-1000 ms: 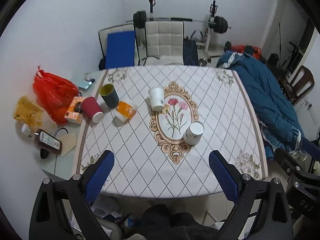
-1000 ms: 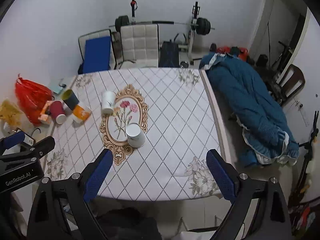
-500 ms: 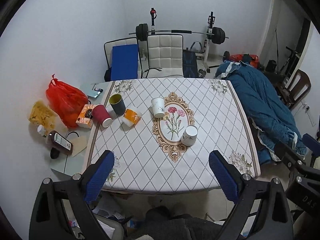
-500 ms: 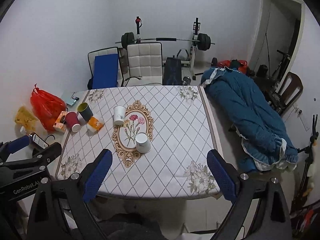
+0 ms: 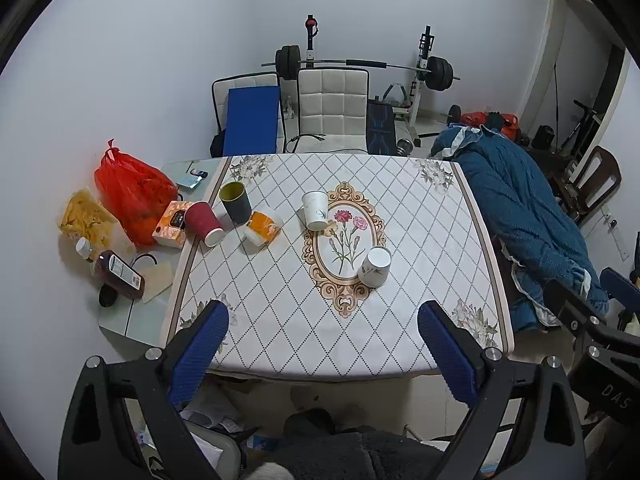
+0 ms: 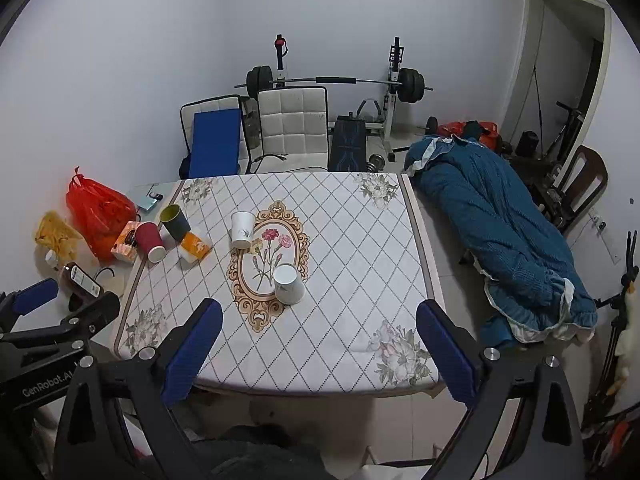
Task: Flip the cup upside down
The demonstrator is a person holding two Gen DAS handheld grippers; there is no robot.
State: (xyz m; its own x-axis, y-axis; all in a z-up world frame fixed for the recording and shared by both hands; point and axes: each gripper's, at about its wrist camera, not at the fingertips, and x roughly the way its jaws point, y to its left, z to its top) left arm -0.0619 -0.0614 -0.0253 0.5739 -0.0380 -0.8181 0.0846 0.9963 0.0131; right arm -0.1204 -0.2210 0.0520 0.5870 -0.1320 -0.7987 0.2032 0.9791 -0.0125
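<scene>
Two white paper cups stand on the table (image 5: 420,240). The far one (image 5: 315,210) (image 6: 242,229) stands mouth up at the oval flower print's top left. The near one (image 5: 375,266) (image 6: 289,284) stands at the print's lower right with a flat white end up; I cannot tell which end. A dark green cup (image 5: 235,202) stands mouth up at the left, and a red cup (image 5: 203,223) stands beside it. My left gripper (image 5: 322,354) and right gripper (image 6: 318,350) are both open and empty, held high above the near table edge.
An orange packet (image 5: 262,228), a tissue box (image 5: 172,224), a red bag (image 5: 130,196) and a brown bottle (image 5: 120,276) lie at the table's left. Chairs (image 5: 332,116) and a barbell rack stand behind. A blue quilt (image 5: 528,220) lies on the right.
Both grippers have pulled back and risen away from the table, so the table looks smaller and farther. The cups have not moved. Both stay open.
</scene>
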